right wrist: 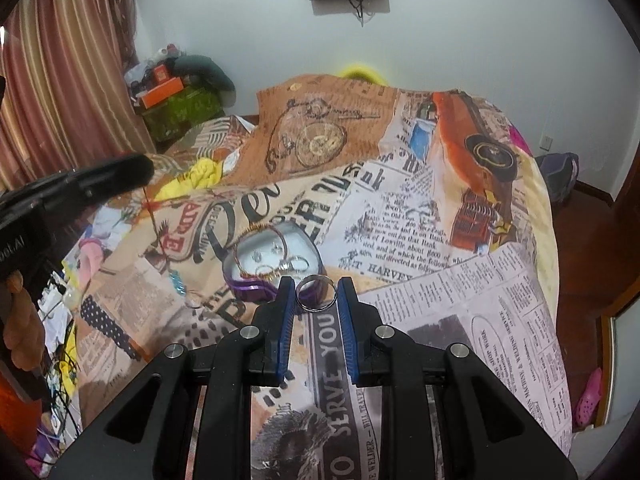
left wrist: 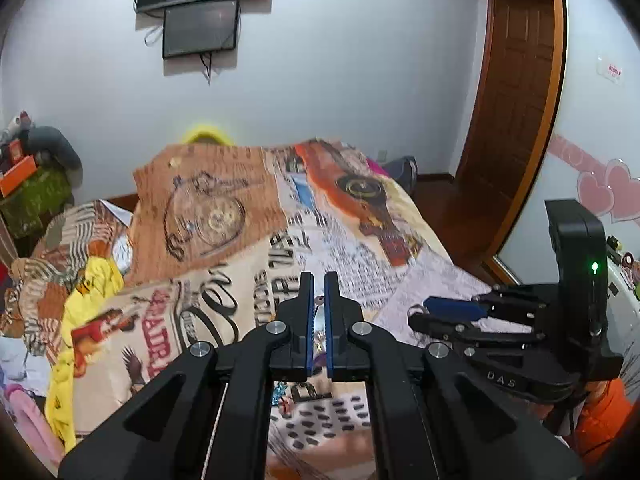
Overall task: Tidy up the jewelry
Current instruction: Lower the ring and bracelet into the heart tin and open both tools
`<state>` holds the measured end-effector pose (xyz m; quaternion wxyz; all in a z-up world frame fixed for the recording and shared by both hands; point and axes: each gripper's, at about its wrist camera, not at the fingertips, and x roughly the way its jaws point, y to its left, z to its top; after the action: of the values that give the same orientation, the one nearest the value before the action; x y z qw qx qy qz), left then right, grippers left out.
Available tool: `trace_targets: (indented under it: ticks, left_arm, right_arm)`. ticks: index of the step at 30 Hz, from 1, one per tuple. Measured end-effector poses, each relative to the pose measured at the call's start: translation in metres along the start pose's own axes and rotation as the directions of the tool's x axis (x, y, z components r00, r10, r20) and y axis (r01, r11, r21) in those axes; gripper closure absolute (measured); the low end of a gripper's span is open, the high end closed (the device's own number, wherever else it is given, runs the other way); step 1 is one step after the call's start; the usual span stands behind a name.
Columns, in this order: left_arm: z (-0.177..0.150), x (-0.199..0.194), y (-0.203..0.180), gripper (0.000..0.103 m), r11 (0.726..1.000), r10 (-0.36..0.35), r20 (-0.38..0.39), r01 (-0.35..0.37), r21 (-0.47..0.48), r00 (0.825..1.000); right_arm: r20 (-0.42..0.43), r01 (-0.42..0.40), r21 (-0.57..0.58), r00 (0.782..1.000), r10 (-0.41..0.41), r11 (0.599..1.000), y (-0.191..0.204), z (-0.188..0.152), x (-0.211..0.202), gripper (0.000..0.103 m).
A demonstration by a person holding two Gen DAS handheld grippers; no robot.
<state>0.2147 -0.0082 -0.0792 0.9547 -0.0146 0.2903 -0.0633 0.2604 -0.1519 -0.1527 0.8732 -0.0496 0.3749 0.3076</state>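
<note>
In the right wrist view my right gripper point(right wrist: 315, 294) is shut on a silver ring point(right wrist: 315, 293), held just in front of a purple jewelry box point(right wrist: 256, 290) that lies open on the bed. The box holds a gold bangle point(right wrist: 262, 236) and several small silver rings point(right wrist: 298, 264). A red cord necklace with a blue pendant point(right wrist: 176, 280) hangs from the left gripper to the box's left. In the left wrist view my left gripper point(left wrist: 319, 300) is shut on a thin, shiny piece of jewelry point(left wrist: 319, 322). The right gripper point(left wrist: 452, 308) shows at the right.
The bed is covered by a newspaper-print quilt point(right wrist: 420, 220). Yellow clothes point(left wrist: 92, 284) lie at its left side. A cluttered side table point(right wrist: 176, 100) stands by the curtain. A wooden door point(left wrist: 516, 100) is at the right. A small silver ring point(right wrist: 194, 304) lies on the quilt.
</note>
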Motion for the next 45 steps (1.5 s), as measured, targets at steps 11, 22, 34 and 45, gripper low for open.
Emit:
trace_targets:
  ticks: [11, 22, 34, 45]
  left_arm:
    - [0.023, 0.002, 0.011, 0.101, 1.000, 0.009, 0.063, -0.008, -0.015, 0.998]
    - [0.019, 0.031, 0.019, 0.101, 1.000, 0.004, 0.025, -0.003, -0.029, 1.000]
    - [-0.004, 0.074, 0.031, 0.101, 0.998, -0.029, -0.081, 0.024, -0.060, 0.996]
    - [-0.039, 0.097, 0.045, 0.101, 0.994, -0.079, -0.187, 0.062, -0.095, 0.979]
  right_arm:
    - [0.050, -0.013, -0.010, 0.999, 0.013, 1.000, 0.009, 0.018, -0.001, 0.084]
    - [0.023, -0.033, -0.021, 0.999, 0.034, 0.999, 0.013, 0.020, 0.018, 0.084]
    - [-0.033, -0.048, -0.026, 0.998, 0.047, 0.999, 0.016, 0.020, 0.051, 0.084]
    - [-0.105, -0.058, -0.055, 0.993, 0.052, 0.997, 0.022, 0.016, 0.084, 0.084]
